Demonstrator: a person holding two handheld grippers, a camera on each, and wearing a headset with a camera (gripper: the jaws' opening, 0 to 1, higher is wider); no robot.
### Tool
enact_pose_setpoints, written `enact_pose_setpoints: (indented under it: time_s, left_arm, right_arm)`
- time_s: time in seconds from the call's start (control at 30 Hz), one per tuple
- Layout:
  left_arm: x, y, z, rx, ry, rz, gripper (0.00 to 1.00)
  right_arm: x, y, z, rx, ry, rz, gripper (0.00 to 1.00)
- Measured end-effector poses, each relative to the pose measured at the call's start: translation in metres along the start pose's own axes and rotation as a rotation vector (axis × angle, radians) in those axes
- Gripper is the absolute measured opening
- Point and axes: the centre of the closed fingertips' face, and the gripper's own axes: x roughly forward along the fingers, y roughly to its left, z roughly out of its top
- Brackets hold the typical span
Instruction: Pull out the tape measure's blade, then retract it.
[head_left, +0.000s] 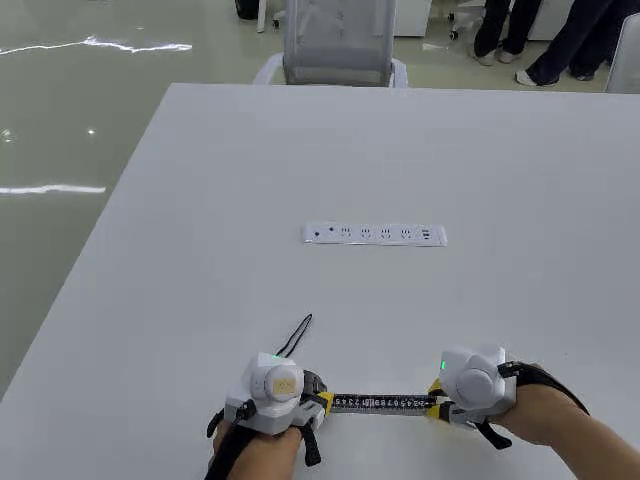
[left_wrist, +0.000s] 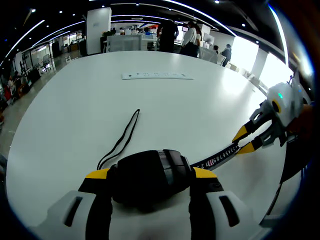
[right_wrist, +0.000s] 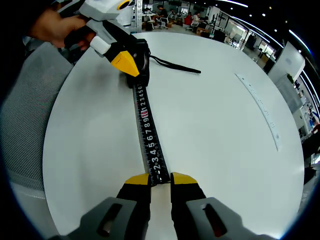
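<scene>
Near the table's front edge my left gripper (head_left: 318, 397) (left_wrist: 151, 175) is shut on the black tape measure case (left_wrist: 147, 175) (right_wrist: 138, 52). Its black wrist strap (head_left: 295, 336) (left_wrist: 119, 140) trails away over the table. The black blade (head_left: 382, 403) (right_wrist: 149, 134) (left_wrist: 220, 159), marked with white numerals, runs from the case to the right. My right gripper (head_left: 436, 406) (right_wrist: 160, 179) is shut on the blade's end, with the yellow fingertips (right_wrist: 137, 180) pinching the hook. The two grippers stand roughly a hand's width apart.
A white power strip (head_left: 374, 235) (left_wrist: 157, 76) lies flat at the middle of the white table (head_left: 400, 150). A grey chair (head_left: 338, 42) stands at the far edge, and people stand beyond it at the back right.
</scene>
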Motion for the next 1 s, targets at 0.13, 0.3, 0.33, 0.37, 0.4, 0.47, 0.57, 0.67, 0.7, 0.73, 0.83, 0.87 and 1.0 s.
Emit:
enact_pose_setpoints:
  time_s: [0.13,0.3,0.33,0.37,0.4,0.47,0.57,0.67,0.7,0.73,0.83,0.87,1.0]
  left_arm:
    - [0.0,0.0,0.0,-0.001,0.0,0.0,0.59]
    - [0.0,0.0,0.0,-0.002,-0.002,-0.001,0.59]
    - [0.0,0.0,0.0,-0.002,-0.002,-0.001,0.59]
    - [0.0,0.0,0.0,-0.002,-0.002,-0.001,0.59]
    - [0.0,0.0,0.0,-0.003,-0.001,-0.001,0.59]
    - [0.0,0.0,0.0,-0.003,-0.001,-0.001,0.59]
    - [0.0,-0.001,0.0,-0.003,-0.002,-0.001,0.59]
    - [0.0,0.0,0.0,-0.005,-0.002,-0.002,0.59]
    - [0.0,0.0,0.0,-0.005,-0.002,-0.002,0.59]
    - [0.0,0.0,0.0,-0.005,-0.003,-0.002,0.59]
    - [0.0,0.0,0.0,-0.005,-0.003,-0.002,0.59]
    - [0.0,0.0,0.0,-0.005,-0.004,-0.002,0.59]
    - [0.0,0.0,0.0,-0.004,-0.003,-0.004,0.59]
  right_arm:
    - [0.001,0.0,0.001,-0.002,0.002,0.001,0.13]
    - [0.003,0.0,0.002,0.002,-0.001,0.002,0.13]
    - [0.004,0.0,0.004,0.002,-0.002,0.003,0.13]
    - [0.004,0.0,0.004,0.003,-0.003,0.003,0.13]
    - [0.004,0.0,0.005,0.003,-0.004,0.004,0.13]
    - [0.004,0.001,0.007,0.001,-0.003,0.004,0.13]
    - [0.006,0.001,0.01,0.001,-0.005,0.004,0.13]
    - [0.008,0.002,0.011,0.001,-0.006,0.006,0.13]
    - [0.008,0.002,0.011,0.001,-0.006,0.006,0.13]
    - [0.007,0.002,0.012,0.001,-0.007,0.006,0.13]
    - [0.007,0.002,0.012,0.001,-0.005,0.006,0.13]
    - [0.008,0.003,0.014,0.004,-0.009,0.006,0.13]
    - [0.012,0.003,0.018,0.009,-0.015,0.007,0.13]
